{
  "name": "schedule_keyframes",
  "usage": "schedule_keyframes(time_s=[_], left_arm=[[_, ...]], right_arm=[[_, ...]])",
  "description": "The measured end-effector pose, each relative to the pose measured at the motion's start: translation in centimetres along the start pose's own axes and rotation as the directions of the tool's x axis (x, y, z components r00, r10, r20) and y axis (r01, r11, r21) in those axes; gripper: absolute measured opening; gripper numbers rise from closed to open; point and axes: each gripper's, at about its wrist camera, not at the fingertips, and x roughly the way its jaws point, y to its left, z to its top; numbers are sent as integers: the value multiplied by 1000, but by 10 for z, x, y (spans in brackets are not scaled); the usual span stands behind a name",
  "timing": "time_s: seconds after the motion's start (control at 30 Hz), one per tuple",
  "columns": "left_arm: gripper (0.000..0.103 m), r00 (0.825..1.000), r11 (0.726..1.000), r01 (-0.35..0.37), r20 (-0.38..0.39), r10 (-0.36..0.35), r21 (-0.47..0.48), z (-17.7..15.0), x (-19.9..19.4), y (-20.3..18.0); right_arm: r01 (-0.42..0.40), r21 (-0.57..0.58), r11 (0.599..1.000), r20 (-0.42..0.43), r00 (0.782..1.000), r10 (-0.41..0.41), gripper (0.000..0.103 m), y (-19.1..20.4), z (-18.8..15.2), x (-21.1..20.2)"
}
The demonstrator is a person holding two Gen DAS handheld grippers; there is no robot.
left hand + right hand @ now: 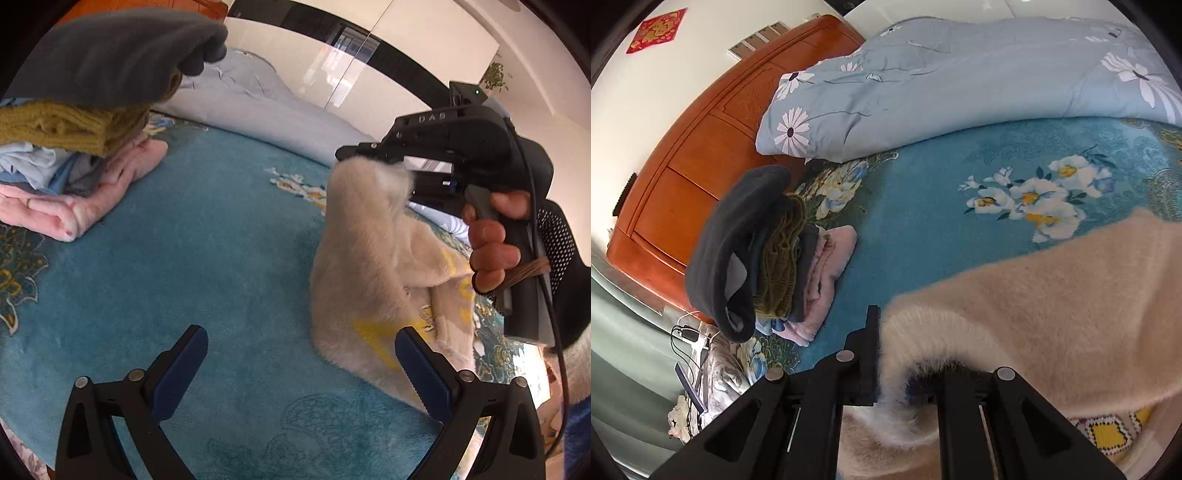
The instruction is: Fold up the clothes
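Your left gripper [301,369] hangs spread and empty over bare teal bedspread [207,240]. Beside it, your right gripper [908,373] is clenched on the cream fuzzy sweater [369,258], lifting its edge. Folded stack [74,147] sits far left.

Home bedroom: bed with teal floral blanket [923,206], light-blue flowered duvet [942,74], orange wooden headboard [701,147], stack of folded clothes [768,266], red wall decoration [657,29].
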Motion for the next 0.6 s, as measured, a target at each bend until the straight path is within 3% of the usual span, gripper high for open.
schedule_keyframes(time_s=[0.13,0.23,0.3,0.33,0.37,0.53,0.6], left_arm=[[103,998,999,38,-40,-39,-29,2,16,2],[103,1000,1000,6,-23,-6,-27,1,9,6],[103,1000,998,15,-3,-15,-58,-2,0,11],[103,1000,997,20,7,-20,-78,-4,-4,13],[103,1000,995,27,14,-26,-96,-5,-8,13],[103,999,995,44,23,-42,-87,-2,-18,-2],[103,999,997,43,31,-41,-65,3,-18,-12]], right_arm=[[26,-47,999,-71,997,-29,10,1,11,33],[20,-82,996,-105,994,-29,16,8,9,37],[-2,-111,994,-107,994,-10,32,13,5,27],[-19,-123,992,-107,994,6,51,16,2,21],[-27,-133,991,-105,994,13,57,19,-2,13],[-67,-215,974,-76,996,51,57,31,-26,-37],[-44,-257,966,-40,999,35,58,24,-38,-61]])
